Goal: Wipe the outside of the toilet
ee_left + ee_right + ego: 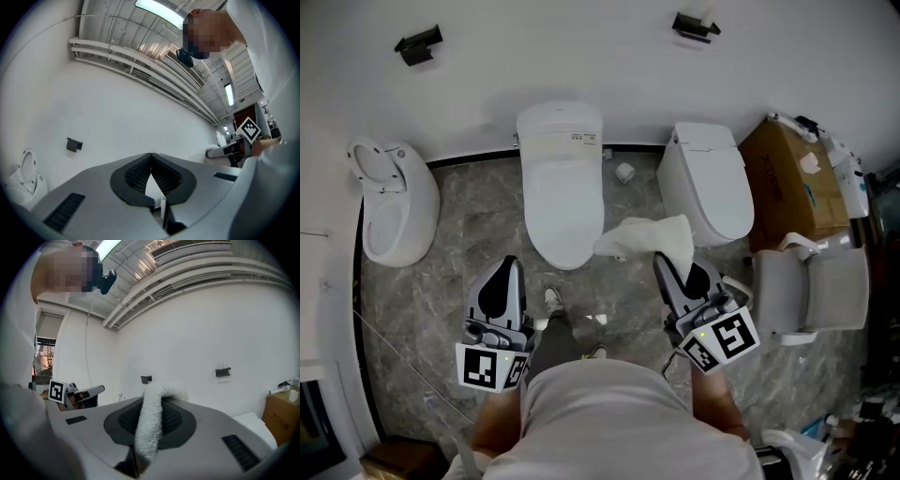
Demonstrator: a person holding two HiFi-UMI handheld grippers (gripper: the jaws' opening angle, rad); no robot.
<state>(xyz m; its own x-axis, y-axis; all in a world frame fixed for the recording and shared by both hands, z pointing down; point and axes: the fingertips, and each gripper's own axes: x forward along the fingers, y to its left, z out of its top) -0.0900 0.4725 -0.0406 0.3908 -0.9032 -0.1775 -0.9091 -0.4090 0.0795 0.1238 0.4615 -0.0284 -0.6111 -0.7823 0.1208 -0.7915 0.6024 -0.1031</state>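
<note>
A white toilet (563, 183) with its lid down stands against the wall at the middle of the head view. My right gripper (660, 260) is shut on a white cloth (644, 237) that hangs beside the toilet's right flank; the cloth (153, 420) runs up between the jaws in the right gripper view. My left gripper (510, 263) sits lower left of the toilet bowl, apart from it, its jaws closed on nothing (151, 155).
A second white toilet (708, 180) stands right of the cloth, and a squat white fixture (392, 200) at left. A cardboard box (795, 184) and a grey seat (811, 290) are at right. A small roll (624, 172) lies on the marble floor. My shoes (553, 300) are below the toilet.
</note>
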